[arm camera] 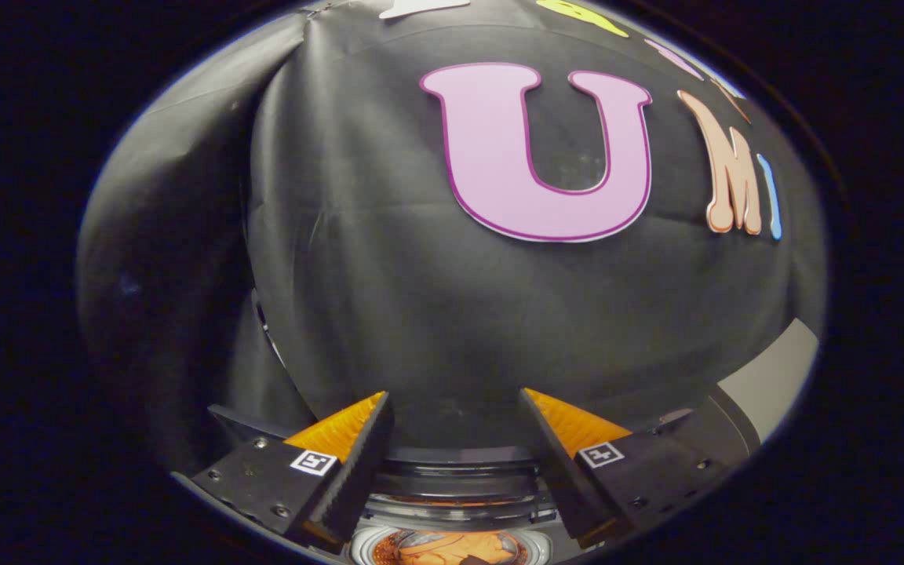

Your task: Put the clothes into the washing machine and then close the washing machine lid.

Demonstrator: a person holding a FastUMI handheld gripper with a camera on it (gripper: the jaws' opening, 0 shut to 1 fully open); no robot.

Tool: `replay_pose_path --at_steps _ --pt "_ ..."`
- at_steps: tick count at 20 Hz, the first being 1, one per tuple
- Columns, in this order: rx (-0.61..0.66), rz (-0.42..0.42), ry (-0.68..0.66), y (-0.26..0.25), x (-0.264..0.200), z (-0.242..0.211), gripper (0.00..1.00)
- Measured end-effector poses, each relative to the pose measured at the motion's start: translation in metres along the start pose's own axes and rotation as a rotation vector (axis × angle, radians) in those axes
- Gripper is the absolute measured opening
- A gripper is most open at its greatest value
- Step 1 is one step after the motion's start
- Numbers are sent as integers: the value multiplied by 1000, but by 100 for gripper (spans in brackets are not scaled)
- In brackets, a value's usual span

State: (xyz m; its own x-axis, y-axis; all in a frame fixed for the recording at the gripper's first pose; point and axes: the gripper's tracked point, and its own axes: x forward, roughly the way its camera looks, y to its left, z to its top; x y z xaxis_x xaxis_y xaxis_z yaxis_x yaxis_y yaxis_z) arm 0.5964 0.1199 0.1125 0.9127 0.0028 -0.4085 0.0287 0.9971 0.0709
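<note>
screwed finger mounts (264,475) with square markers

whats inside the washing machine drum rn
Orange cloth lies in the drum, below the open gripper. The fingers cover the drum's sides; its depth is hidden.

I count one gripper (453,414), two fingers (358,451) spread apart, nothing between; one washing machine (452,502) below; one orange garment (452,549) inside.

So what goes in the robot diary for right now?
tool: open, holding nothing | ahead: black cloth wall | below fingers: washing machine opening, orange inside
</note>
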Motion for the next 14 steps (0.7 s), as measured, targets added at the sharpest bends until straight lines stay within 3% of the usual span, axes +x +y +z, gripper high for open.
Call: replay_pose_path --at_steps 14 --pt "-3 36 55 -1 1 -3 96"
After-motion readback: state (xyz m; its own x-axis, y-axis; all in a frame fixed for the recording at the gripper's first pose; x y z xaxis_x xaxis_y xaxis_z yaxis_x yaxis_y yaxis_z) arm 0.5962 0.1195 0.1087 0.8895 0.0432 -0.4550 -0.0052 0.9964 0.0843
